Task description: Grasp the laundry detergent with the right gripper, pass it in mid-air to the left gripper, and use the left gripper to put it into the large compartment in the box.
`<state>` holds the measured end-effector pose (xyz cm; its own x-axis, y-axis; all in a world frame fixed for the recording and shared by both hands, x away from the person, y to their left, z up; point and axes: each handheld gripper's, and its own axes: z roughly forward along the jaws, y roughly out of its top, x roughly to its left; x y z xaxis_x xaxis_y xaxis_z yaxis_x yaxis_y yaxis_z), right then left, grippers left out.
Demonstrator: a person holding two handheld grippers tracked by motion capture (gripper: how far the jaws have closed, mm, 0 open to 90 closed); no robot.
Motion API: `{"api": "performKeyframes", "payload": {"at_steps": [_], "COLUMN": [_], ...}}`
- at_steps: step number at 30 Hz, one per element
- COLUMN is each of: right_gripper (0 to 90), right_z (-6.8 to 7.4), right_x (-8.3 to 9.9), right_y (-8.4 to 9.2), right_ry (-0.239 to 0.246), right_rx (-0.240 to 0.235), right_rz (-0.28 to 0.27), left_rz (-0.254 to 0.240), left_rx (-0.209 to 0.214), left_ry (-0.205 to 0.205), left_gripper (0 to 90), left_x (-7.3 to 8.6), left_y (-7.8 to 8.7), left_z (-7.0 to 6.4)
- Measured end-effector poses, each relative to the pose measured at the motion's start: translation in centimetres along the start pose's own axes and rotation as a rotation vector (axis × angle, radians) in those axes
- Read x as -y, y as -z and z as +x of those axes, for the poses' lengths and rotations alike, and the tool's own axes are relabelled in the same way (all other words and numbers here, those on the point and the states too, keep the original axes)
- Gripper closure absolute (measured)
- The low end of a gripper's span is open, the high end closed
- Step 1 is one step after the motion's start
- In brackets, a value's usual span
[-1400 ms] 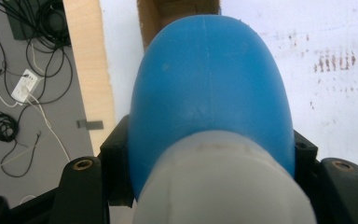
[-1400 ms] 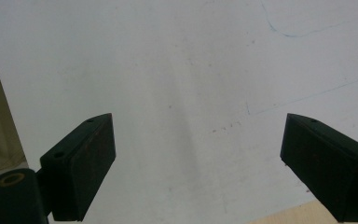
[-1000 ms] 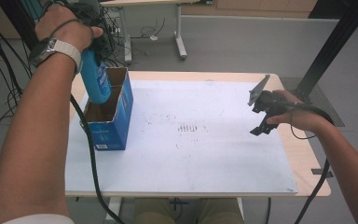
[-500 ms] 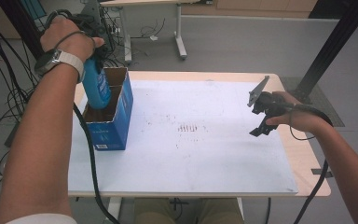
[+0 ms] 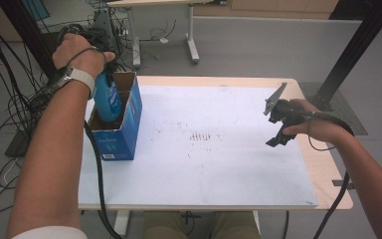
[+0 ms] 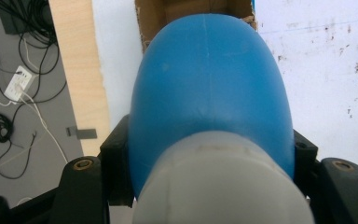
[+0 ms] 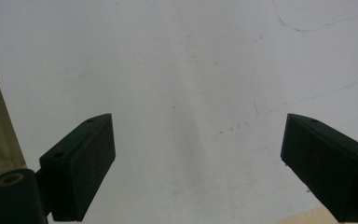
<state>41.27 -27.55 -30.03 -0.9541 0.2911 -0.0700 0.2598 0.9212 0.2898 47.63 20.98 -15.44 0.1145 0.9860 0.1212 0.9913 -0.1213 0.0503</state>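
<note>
A blue bottle [image 5: 108,101] with a pale cap [image 6: 219,186] hangs bottom down, partly inside an open blue cardboard box [image 5: 118,140] at the table's left edge. My left gripper [image 5: 103,79] is shut on the bottle's upper body just below the cap. In the left gripper view its black jaws press both sides of the bottle [image 6: 209,93], with the box's brown inside [image 6: 186,9] beyond it. At the right side of the table, my right gripper [image 5: 277,124] hovers open over the white sheet [image 5: 219,164]. Nothing is between its pads [image 7: 81,168].
The white sheet, with faint dark marks [image 5: 203,136] in its middle, covers most of the wooden table [image 5: 328,172]. Cables [image 5: 10,104] and a table leg [image 5: 193,47] are on the floor beyond the far and left edges.
My left hand has come down, sinking the blue bottle deeper into the box. The right gripper has stayed where it was.
</note>
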Motion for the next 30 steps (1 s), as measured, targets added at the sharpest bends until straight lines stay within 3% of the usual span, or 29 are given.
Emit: {"api": "performKeyframes", "payload": {"at_steps": [10,30], "right_gripper": [9.9,9.9], "right_z": [-0.1,-0.1], "right_x": [0.0,0.0], "right_y": [-0.5,-1.1], "right_ry": [-0.004,-0.007], "right_rx": [-0.007,-0.017], "right_rz": [0.002,0.003], "left_rz": [-0.005,-0.011], "left_rx": [-0.017,-0.014], "left_ry": [-0.007,-0.022], "left_gripper": [38.0,37.9], "left_x": [0.2,0.3], "left_y": [-2.8,-6.1], "left_z": [0.0,-0.4]}}
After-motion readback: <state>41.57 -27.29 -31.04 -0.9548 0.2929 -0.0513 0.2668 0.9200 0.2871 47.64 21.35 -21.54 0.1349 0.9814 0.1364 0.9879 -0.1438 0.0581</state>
